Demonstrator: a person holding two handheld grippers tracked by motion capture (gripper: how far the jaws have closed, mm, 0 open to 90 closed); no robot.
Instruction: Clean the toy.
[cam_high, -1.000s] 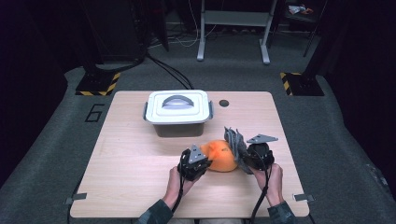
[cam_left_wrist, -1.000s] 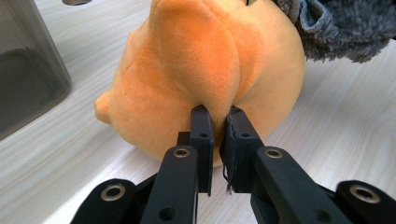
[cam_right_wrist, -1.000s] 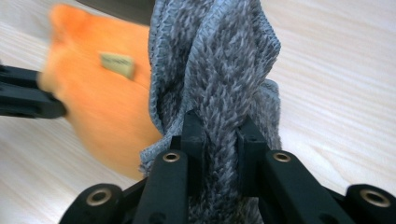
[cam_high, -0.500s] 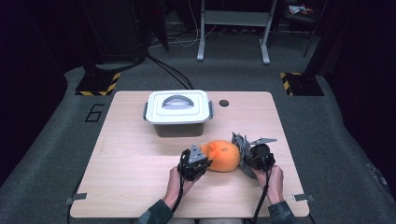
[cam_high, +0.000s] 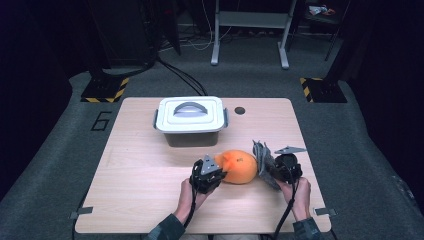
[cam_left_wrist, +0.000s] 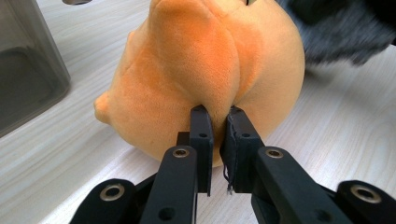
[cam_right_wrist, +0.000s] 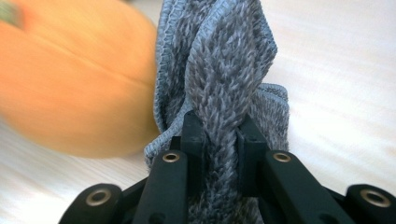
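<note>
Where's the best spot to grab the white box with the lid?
Probably the grey arched handle on top of the white lidded box, coming straight down from above. It stands up from the flat lid, so jaws could close across it; the box walls look too wide.

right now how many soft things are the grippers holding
2. The orange plush toy is pinched by the left gripper at the table's near middle; the grey knit cloth is clamped in the right gripper, just beside it.

A pale wooden table (cam_high: 135, 200) with rounded corners fills the middle of the frame. At its upper centre stands a grey plastic box with a white handled lid (cam_high: 190, 120), and right of centre, lower down, lies an orange plush toy (cam_high: 241, 167). A grey knitted cloth (cam_high: 263, 162) beside it seems to touch the top.
</note>
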